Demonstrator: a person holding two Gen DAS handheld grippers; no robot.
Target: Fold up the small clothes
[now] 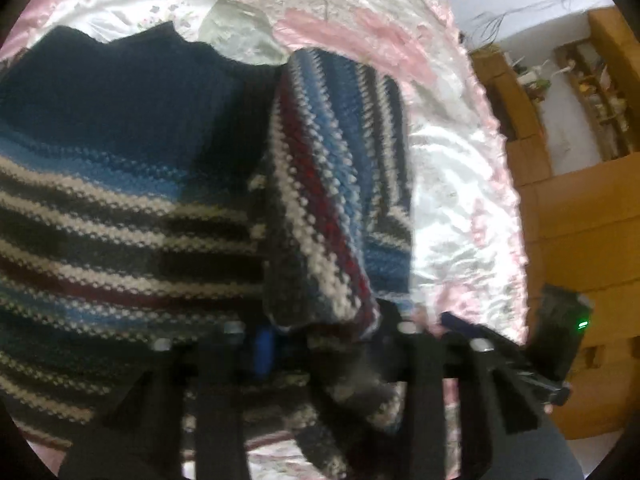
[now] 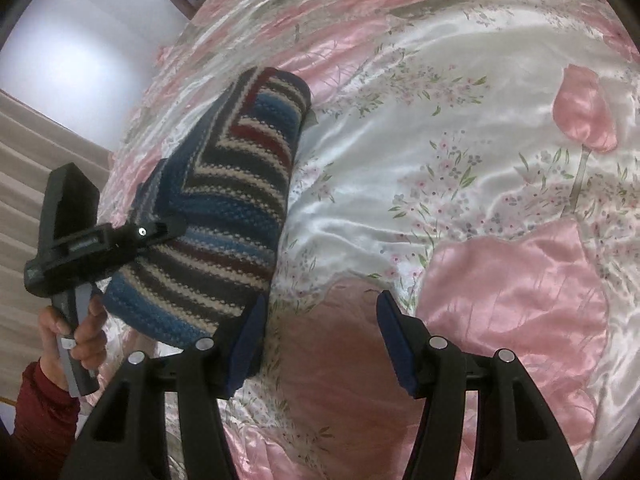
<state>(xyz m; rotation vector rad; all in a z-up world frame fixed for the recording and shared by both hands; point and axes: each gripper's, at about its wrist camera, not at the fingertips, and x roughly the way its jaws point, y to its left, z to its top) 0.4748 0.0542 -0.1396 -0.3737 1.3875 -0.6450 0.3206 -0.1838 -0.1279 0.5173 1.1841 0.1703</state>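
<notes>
My left gripper [image 2: 160, 232] is clamped on the striped sweater [image 2: 224, 216], lifted in a partly folded bundle above the bedspread [image 2: 500, 128]; my right gripper [image 2: 320, 340] hangs apart — holding nothing. Folding looks about midway, though blur hides the layers. Satin floral bed; wooden shelves [image 1: 576, 92] beyond.

Right gripper [image 2: 320, 340] with 2 black arms, dark blue pads [image 2: 394, 330], silver screws behind the fingers, left gripper [image 2: 168, 226] black with grey handle, maroon sleeve [image 2: 40, 416] below it
</notes>
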